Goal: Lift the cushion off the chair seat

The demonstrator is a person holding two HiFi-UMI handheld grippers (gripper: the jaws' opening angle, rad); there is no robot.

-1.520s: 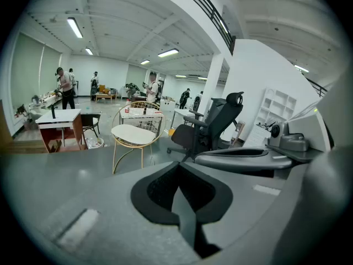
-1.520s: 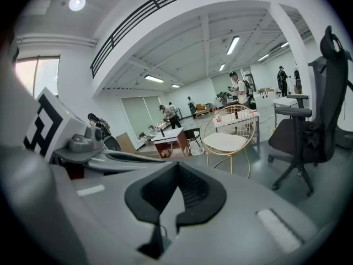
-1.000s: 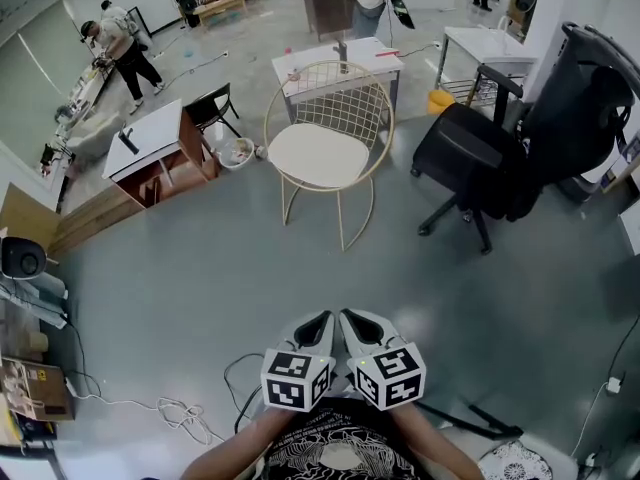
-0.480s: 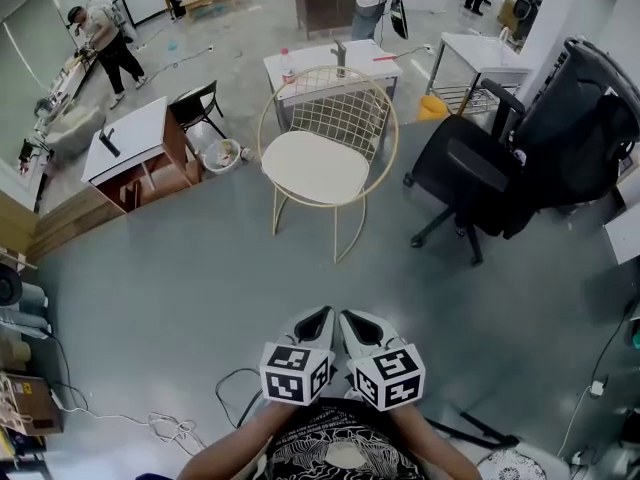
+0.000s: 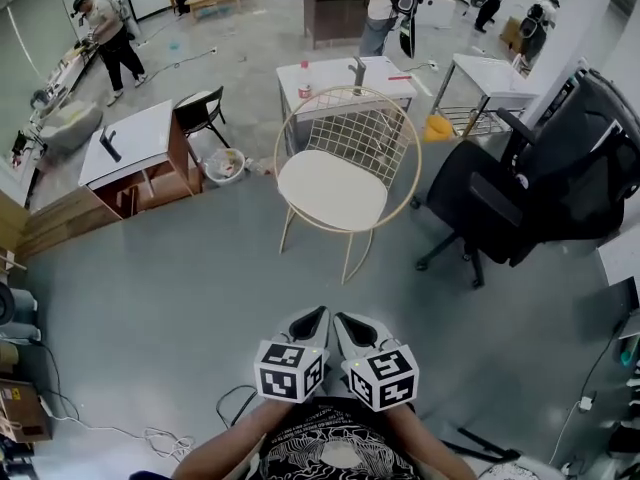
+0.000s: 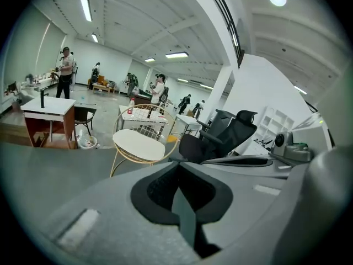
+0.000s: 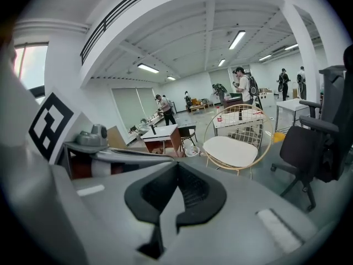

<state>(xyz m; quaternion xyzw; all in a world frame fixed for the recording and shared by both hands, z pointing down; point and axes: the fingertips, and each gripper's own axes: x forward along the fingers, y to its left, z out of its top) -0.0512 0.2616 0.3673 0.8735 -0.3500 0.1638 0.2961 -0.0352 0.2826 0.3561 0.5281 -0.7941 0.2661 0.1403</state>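
Note:
A round cream cushion [image 5: 332, 190] lies on the seat of a gold wire chair [image 5: 345, 118] in the middle of the grey floor. It also shows as the cushion [image 6: 138, 145] in the left gripper view and the cushion [image 7: 230, 150] in the right gripper view. My left gripper [image 5: 312, 318] and right gripper [image 5: 345, 320] sit side by side low in the head view, well short of the chair and pointing at it. Both are shut with nothing between the jaws, as seen at the left gripper [image 6: 177, 167] and the right gripper [image 7: 176, 167].
A black office chair [image 5: 500, 198] stands right of the wire chair. A small white table [image 5: 345, 73] is just behind it, and a white desk [image 5: 140, 143] with a bin [image 5: 225, 165] is to the left. Cables [image 5: 150, 433] lie on the floor at lower left. People stand at the back.
The wire chair with its cushion now looks nearer and has shifted a little right in the head view. Both grippers stay shut, side by side.

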